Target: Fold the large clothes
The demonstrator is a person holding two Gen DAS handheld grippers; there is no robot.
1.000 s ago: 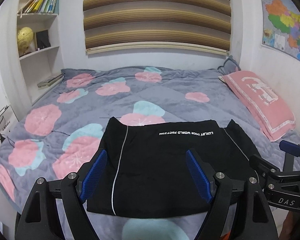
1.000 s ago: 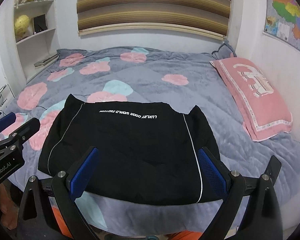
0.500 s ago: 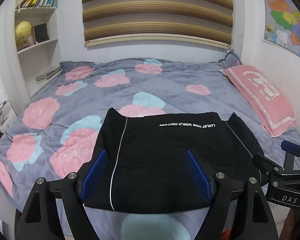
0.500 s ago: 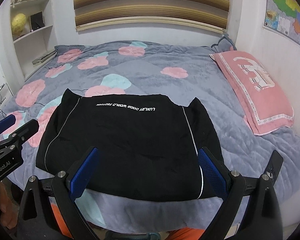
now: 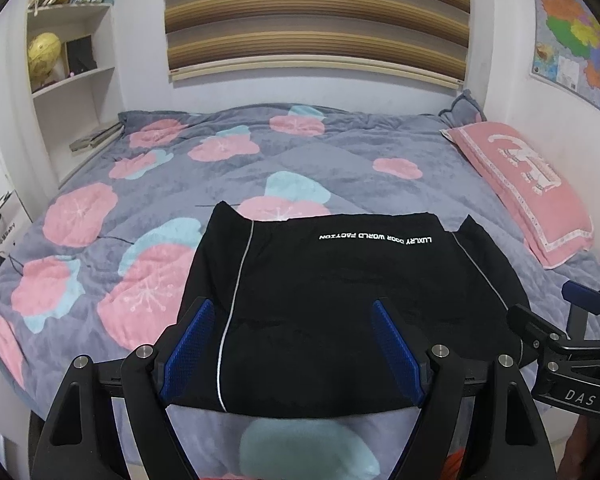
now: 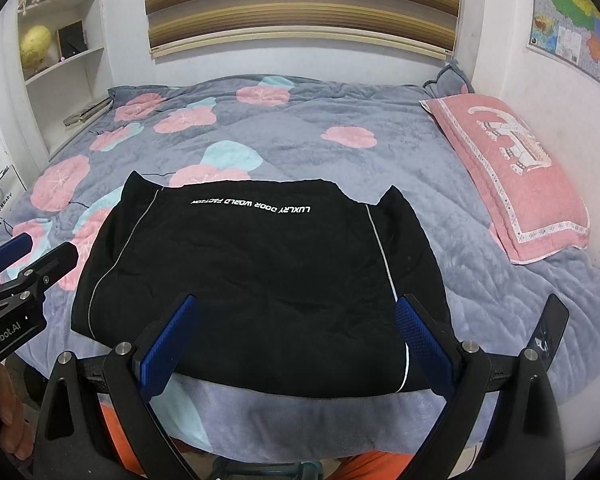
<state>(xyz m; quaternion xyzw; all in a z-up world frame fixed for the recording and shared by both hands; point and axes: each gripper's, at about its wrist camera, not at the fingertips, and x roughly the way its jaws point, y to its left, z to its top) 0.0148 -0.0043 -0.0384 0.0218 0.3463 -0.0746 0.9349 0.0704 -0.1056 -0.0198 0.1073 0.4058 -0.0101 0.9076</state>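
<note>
Left gripper (image 5: 292,344) above black garment (image 5: 340,300)

Black garment (image 5: 340,300) matt cloth ahead of tongs; quilt (image 5: 340,168) fuzzy plush beneath; blue finger pads (image 6: 416,332) knurled, rubbery; pillow (image 6: 512,172) woven, right.

The left black two-finger gripper with blue ribbed pads (image 5: 290,354) was held level near the bottom of its own view, its jaws spread wide with nothing between them. The right black two-finger gripper with blue ribbed pads (image 6: 296,350) was held in the same manner, jaws parted and empty. Each was seen at the edge of the other's view: the right one at the near right of the left view (image 5: 568,336), the left one at the near left of the right view (image 6: 18,280). The two were kept side by side and apart. Part of a bare hand (image 6: 8,416) was seen at the near left edge.
</note>
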